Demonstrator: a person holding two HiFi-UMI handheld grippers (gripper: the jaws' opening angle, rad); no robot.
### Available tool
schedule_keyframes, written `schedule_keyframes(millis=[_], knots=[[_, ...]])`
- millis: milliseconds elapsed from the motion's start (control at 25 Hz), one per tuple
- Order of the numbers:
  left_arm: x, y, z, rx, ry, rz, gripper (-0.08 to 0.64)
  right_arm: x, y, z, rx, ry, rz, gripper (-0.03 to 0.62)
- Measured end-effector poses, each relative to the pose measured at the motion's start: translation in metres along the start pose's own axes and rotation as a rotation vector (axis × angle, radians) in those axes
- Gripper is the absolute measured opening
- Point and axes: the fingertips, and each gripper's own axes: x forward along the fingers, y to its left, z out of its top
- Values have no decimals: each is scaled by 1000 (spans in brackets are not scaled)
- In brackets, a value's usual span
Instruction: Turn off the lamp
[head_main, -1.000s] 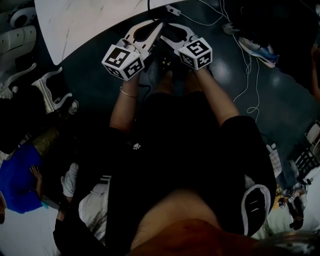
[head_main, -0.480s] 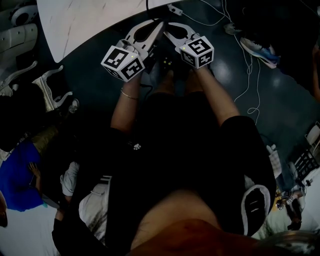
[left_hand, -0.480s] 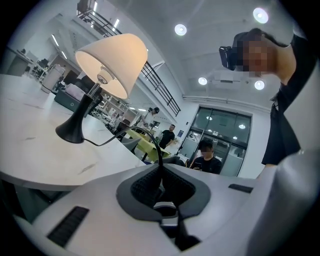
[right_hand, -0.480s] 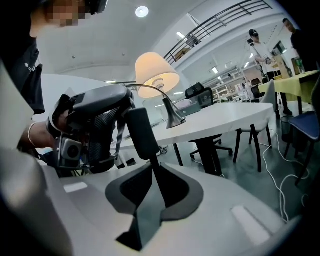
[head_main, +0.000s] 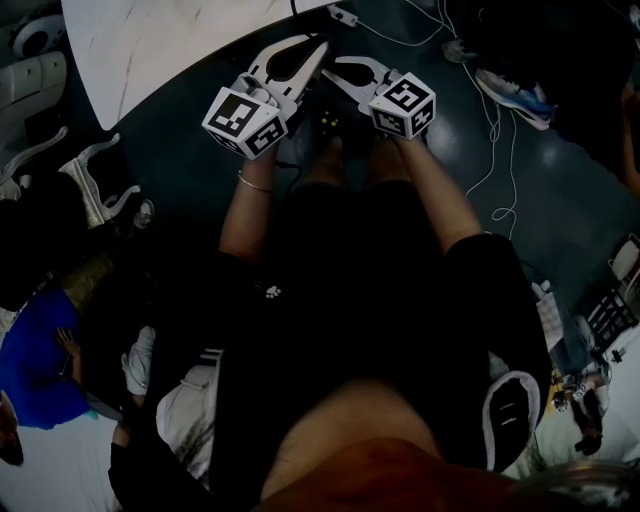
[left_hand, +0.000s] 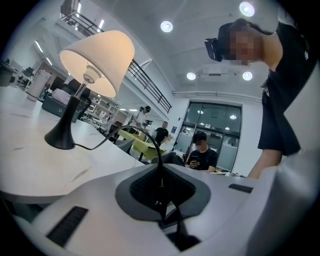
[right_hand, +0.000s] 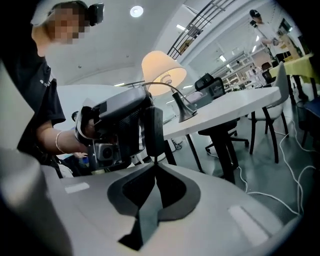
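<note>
1. There's the lamp (left_hand: 97, 60), lit, on the desk (left_hand: 30, 165), back from its near edge.
2. The left gripper (left_hand: 161, 202): jaws narrow, clamped on the black cord (left_hand: 150, 142).
3. The right gripper (right_hand: 151, 167): jaws have just been closing, now pinching the foot of the switch (right_hand: 153, 130).

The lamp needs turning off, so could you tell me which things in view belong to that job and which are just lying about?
Job: lit lamp; its cord, pinched in the left gripper; black block beside that gripper, possibly the switch.
Lying about: office chair; floor cables; shoe.
</note>
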Motion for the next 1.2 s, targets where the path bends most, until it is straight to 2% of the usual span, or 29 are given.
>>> schedule_keyframes(millis=[280,760,880,1200], knots=[[1,-3,-11,-3,8,-56,21,-10,8,0,103,-53,90,13],[-3,3,-47,-85,105,-97,23,-18,19,-3,104,-45,177,14],[-4,5,-56,-117,134,-115,69,-19,20,-5,92,-36,182,14],[-1,-2,-79,-208,218,-210,126,-22,22,-8,41,-17,201,14]])
